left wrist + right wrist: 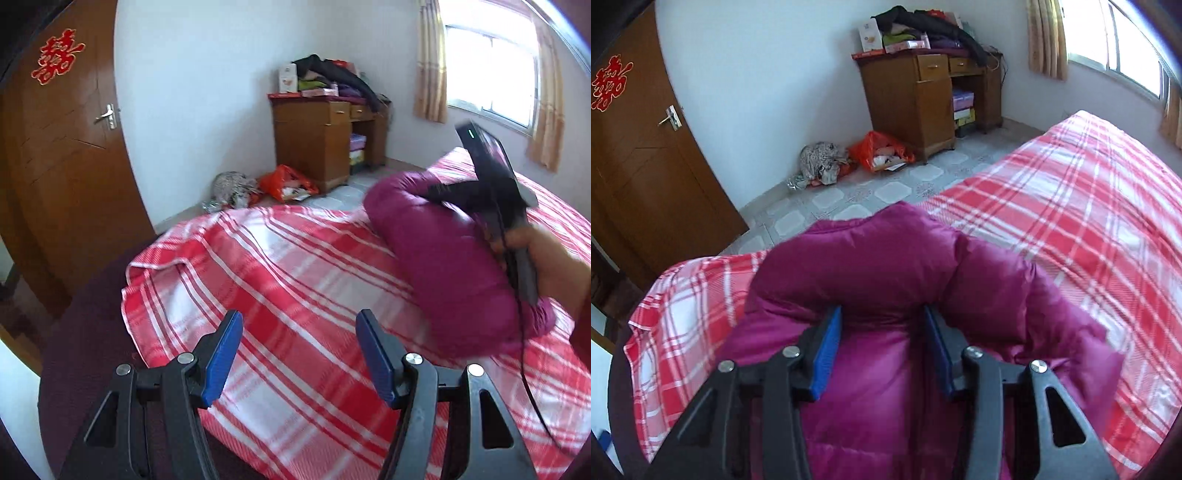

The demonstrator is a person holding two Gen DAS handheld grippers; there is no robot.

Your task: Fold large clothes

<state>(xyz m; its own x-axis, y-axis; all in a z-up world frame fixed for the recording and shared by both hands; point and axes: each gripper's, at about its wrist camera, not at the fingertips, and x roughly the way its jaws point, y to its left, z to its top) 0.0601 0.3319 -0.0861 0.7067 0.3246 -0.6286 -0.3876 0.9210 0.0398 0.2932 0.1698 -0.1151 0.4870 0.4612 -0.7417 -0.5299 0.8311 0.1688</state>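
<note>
Left wrist view shows the left gripper (299, 354) hanging above the red-and-white plaid bedsheet (295, 266), its blue pads (221, 362) spread wide with nothing between them. To its right, a magenta puffer jacket (443, 266) lies bunched on the sheet, and the right gripper (491, 177) sits over it, held by the person's right hand (535, 258); a black cable (524, 354) trails down from that tool. From this angle the far gripper is motion-blurred, so its finger spacing cannot be read here.

Right wrist view gives the closer look: the right gripper (882, 347) has its fingers parted, and a padded fold of the jacket (886, 266) bulges up just beyond the blue pads (827, 354), with more magenta fabric filling the gap beneath them. The pads flank the cloth without pinching it, so the gripper reads as released (whether the tips touch the fold is hard to tell). The jacket rests near the edge of the bed, on the plaid sheet (1071, 206).

Beyond the bed are a tiled floor (849, 199), a wooden cabinet (908, 99) piled with clothes and boxes, an orange plastic bag (879, 149) by the wall, and a brown door (646, 155) bearing a red paper decoration.
</note>
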